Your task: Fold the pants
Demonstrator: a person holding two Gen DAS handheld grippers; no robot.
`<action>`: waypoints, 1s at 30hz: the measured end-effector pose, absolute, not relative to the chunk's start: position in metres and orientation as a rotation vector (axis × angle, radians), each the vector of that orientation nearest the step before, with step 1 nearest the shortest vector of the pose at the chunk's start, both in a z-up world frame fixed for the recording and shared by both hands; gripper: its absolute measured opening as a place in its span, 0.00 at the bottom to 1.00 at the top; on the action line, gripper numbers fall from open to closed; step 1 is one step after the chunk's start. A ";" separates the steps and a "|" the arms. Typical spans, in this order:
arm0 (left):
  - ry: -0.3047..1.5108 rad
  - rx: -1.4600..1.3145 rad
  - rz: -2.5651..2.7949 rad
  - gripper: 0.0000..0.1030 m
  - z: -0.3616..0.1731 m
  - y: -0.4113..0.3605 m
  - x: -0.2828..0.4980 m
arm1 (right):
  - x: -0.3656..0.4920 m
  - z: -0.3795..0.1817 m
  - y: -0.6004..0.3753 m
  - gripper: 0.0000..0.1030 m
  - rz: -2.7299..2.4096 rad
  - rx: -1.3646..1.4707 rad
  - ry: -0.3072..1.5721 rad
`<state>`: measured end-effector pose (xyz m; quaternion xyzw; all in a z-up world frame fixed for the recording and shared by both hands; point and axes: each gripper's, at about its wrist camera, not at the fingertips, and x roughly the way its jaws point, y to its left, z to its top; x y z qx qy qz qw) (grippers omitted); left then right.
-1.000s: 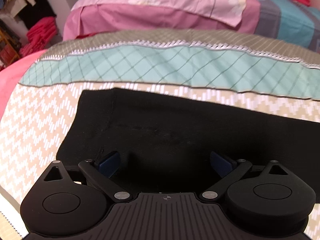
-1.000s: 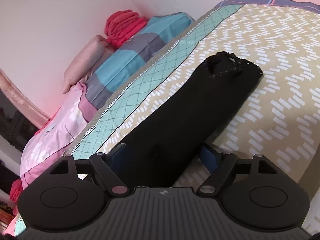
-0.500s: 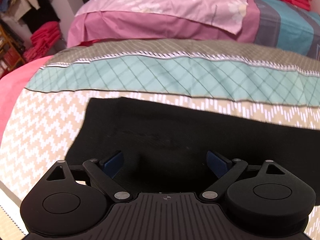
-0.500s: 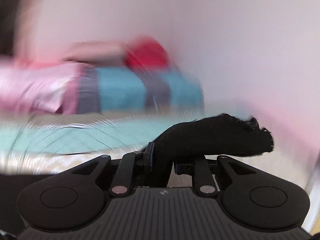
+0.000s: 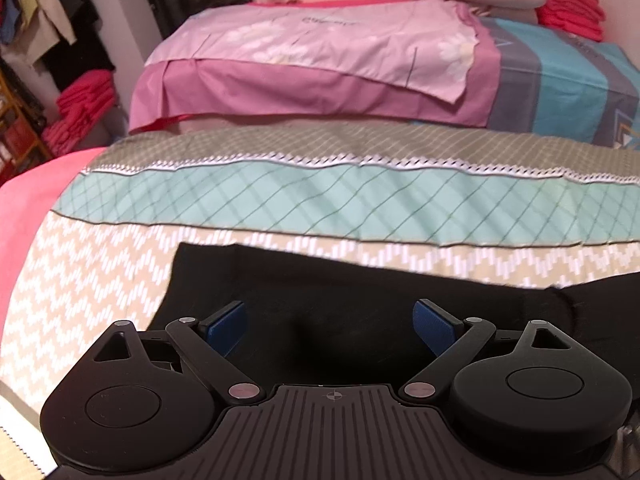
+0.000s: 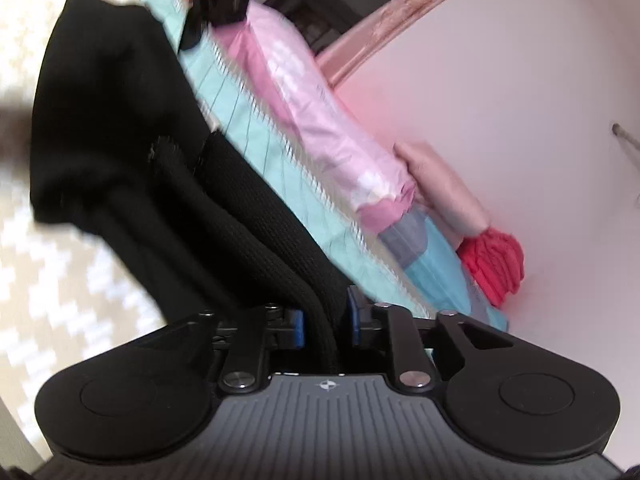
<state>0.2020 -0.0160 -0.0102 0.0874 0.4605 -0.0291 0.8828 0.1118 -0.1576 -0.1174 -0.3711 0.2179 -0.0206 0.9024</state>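
Observation:
Black pants [image 5: 280, 272] lie flat on the zigzag blanket [image 5: 80, 280] of a bed. My left gripper [image 5: 329, 308] hovers just above their near left end, open, its blue pads [image 5: 226, 322] wide apart with nothing pinched. My right gripper [image 6: 325, 312] is shut on a ribbed strip of the pants [image 6: 256, 224]. That strip runs up from between its pads to the rest of the black cloth [image 6: 120, 120], which lies doubled over itself. In the left wrist view, a raised hump of the pants [image 5: 560, 300] shows at the right.
A pink pillow [image 5: 320, 48] and a blue and grey striped one [image 5: 560, 76] lie at the head of the bed. Folded red cloth [image 5: 568, 4] sits behind them. More red clothes [image 5: 80, 108] are piled at the far left. A pale wall [image 6: 500, 80] runs beside the bed.
My right gripper closed on the far leg end, then swung it across above the bed while rolling over. My left gripper rose slightly and stayed open.

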 end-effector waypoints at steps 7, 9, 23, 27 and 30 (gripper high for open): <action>0.964 0.178 -0.161 1.00 -0.024 -0.067 0.199 | 0.114 -0.144 -0.139 0.34 -0.019 -0.844 0.520; 0.986 0.242 -0.181 1.00 -0.046 -0.087 0.195 | 0.116 -0.137 -0.143 0.61 -0.059 -0.837 0.503; 0.928 0.380 -0.146 1.00 -0.080 -0.105 0.183 | 0.080 -0.118 -0.242 0.71 -0.372 -0.595 0.572; 0.922 0.392 -0.153 1.00 -0.080 -0.105 0.183 | 0.097 -0.129 -0.226 0.68 -0.250 -0.760 0.538; 0.919 0.400 -0.160 1.00 -0.080 -0.104 0.182 | 0.107 -0.114 -0.274 0.76 -0.406 -0.554 0.589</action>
